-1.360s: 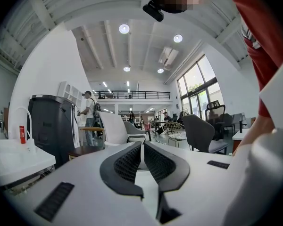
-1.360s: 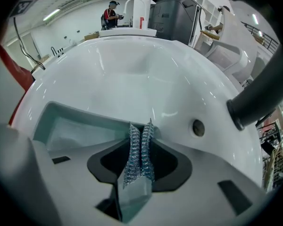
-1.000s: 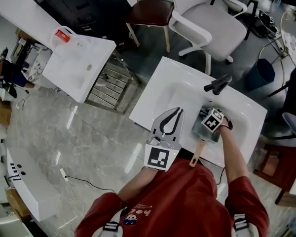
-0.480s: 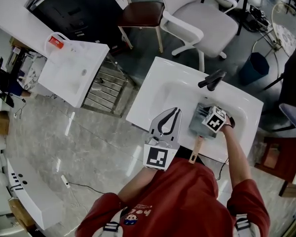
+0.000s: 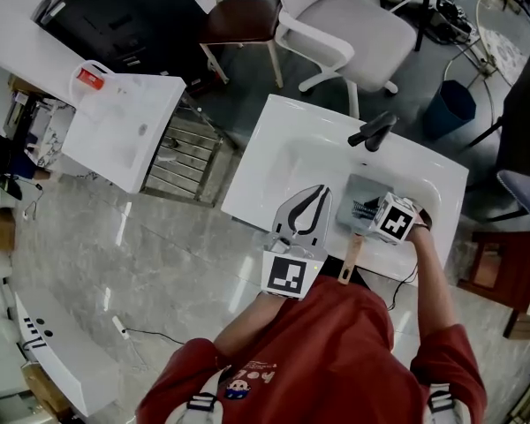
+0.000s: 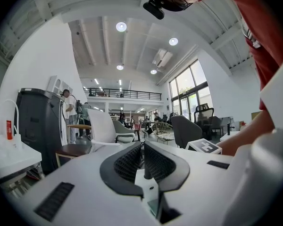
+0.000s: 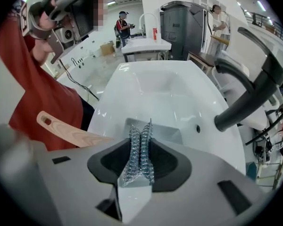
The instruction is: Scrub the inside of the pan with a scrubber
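Note:
A grey square pan [image 5: 360,193] with a wooden handle [image 5: 349,260] sits in the white sink [image 5: 291,162]. My right gripper [image 5: 372,210] hangs over the pan's near right part, shut on a steel-wool scrubber [image 5: 360,208]. In the right gripper view the scrubber [image 7: 138,158] is pinched between the pads of the right gripper [image 7: 140,142], above the pan [image 7: 167,132] and its handle [image 7: 68,132]. My left gripper [image 5: 319,193] rests shut at the sink's near edge, left of the pan. It is the left gripper [image 6: 143,147] that points out across the room, holding nothing.
A dark faucet [image 5: 372,132] stands at the sink's far rim, also the faucet [image 7: 247,95] to the right of the basin [image 7: 153,91]. A white office chair [image 5: 353,25] and a brown stool [image 5: 238,11] stand beyond. Another white basin [image 5: 124,126] is to the left.
My right gripper has drawn back with the scrubber from over the pan's middle toward its near right corner. The left gripper keeps its place at the sink's edge.

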A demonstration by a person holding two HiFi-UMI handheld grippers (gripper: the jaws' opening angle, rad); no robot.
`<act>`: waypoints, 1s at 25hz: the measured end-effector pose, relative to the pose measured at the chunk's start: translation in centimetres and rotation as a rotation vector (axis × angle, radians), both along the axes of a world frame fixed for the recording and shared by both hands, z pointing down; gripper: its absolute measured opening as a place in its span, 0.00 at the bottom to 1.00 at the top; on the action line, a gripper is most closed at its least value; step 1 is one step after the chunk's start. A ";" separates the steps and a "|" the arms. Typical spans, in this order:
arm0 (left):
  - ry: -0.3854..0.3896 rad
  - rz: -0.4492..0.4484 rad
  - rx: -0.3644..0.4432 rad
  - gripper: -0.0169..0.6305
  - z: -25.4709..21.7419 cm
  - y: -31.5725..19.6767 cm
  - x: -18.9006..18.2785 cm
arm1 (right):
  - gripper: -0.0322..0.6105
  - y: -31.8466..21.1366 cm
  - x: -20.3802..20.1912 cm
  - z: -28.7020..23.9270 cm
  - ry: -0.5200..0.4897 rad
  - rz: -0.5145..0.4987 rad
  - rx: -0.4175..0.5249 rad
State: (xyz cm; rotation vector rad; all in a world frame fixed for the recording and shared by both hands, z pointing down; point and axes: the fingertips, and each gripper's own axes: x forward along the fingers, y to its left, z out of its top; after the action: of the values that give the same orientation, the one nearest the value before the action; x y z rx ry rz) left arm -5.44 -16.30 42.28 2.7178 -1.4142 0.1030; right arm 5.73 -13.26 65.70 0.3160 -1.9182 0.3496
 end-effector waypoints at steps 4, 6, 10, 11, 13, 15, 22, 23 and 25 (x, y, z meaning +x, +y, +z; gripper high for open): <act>0.009 0.003 -0.014 0.08 0.3 0.1 -0.1 | 0.26 0.7 -0.1 0.8 0.005 0.003 -0.032; 0.006 0.004 -0.020 0.08 0.5 0.2 -0.1 | 0.26 0.5 0.0 1.0 0.003 0.014 -0.033; -0.004 0.002 -0.024 0.08 0.9 0.2 -0.2 | 0.26 0.6 -0.2 2.0 0.001 0.018 -0.052; -0.006 0.001 -0.023 0.08 0.9 0.2 -0.2 | 0.26 0.9 -0.2 2.4 -0.002 0.017 -0.073; -0.007 -0.001 -0.026 0.08 1.1 0.1 -0.4 | 0.26 1.5 -0.2 3.0 0.001 0.020 -0.120; -0.008 -0.003 -0.029 0.08 1.2 0.0 -0.5 | 0.26 1.8 0.2 3.7 0.011 0.029 -0.175; -0.007 -0.002 -0.030 0.08 1.3 -0.2 -0.5 | 0.25 1.9 0.2 4.2 -0.040 0.070 -0.232; -0.006 -0.002 -0.029 0.08 1.3 -0.3 -0.5 | 0.25 1.8 0.2 4.2 -0.040 0.069 -0.230; -0.004 -0.002 -0.029 0.08 1.4 -0.3 -0.5 | 0.25 1.9 0.1 4.2 -0.040 0.066 -0.226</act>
State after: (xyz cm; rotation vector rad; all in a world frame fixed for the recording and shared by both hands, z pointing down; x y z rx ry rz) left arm -5.93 -16.58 43.63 2.6943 -1.4054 0.1277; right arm 5.86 -11.40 69.95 0.2239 -1.8883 0.6146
